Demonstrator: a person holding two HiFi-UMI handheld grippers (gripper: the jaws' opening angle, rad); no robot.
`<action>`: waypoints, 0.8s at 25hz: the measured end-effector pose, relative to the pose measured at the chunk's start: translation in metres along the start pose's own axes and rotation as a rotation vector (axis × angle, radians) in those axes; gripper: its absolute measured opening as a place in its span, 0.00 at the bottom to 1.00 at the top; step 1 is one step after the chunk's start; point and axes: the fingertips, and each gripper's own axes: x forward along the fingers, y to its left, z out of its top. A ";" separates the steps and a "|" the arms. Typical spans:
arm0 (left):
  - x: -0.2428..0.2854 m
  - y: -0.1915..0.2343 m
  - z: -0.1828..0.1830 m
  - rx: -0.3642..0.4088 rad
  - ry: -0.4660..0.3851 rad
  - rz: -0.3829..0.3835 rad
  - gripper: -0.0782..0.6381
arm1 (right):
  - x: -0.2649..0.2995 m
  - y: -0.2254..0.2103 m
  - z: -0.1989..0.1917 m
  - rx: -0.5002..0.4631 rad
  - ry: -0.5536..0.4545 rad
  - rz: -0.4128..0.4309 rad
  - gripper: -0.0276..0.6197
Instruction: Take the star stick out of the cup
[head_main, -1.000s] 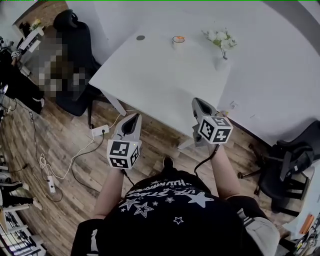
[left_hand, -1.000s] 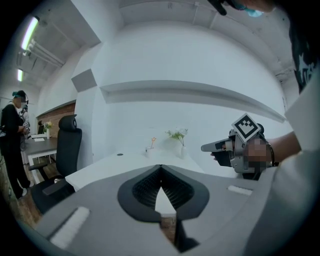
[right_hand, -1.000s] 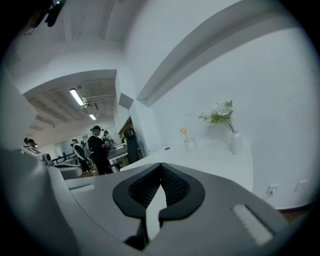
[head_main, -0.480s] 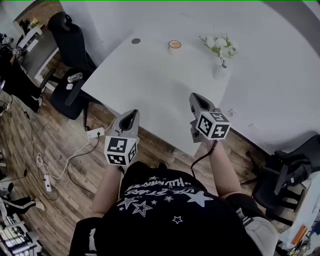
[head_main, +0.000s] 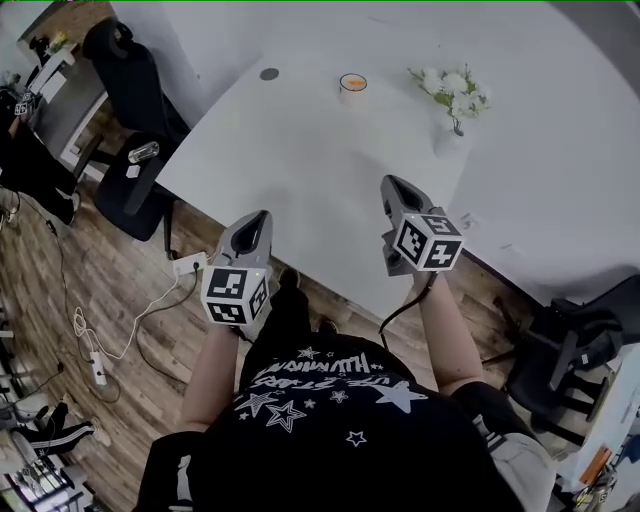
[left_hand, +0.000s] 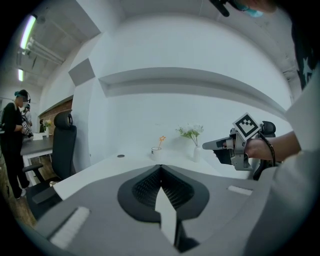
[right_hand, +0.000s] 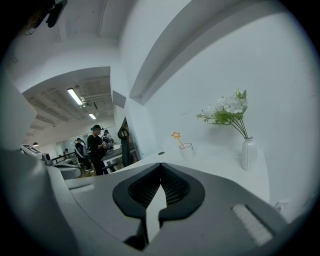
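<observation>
Star stick leaned in the cup, its orange star above the rim, at the far side of the white table. A white vase of flowers stood to the cup's right, apart from it, and a small dark disc lay on the table to its left. My left gripper hung at the table's near edge, its fingers pressed together with nothing between them. My right gripper was over the near part of the table, its fingers likewise pressed together and empty. Both pointed toward the cup and were well apart from it. Off the table's left side a black office chair stood on the wood floor.
</observation>
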 end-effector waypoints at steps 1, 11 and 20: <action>0.008 0.004 0.004 -0.005 -0.005 -0.008 0.11 | 0.006 -0.003 0.004 -0.002 -0.002 -0.009 0.07; 0.108 0.034 0.040 0.026 -0.008 -0.112 0.11 | 0.079 -0.049 0.047 -0.041 0.001 -0.121 0.07; 0.180 0.068 0.059 0.065 0.008 -0.189 0.11 | 0.157 -0.068 0.060 -0.118 0.044 -0.153 0.14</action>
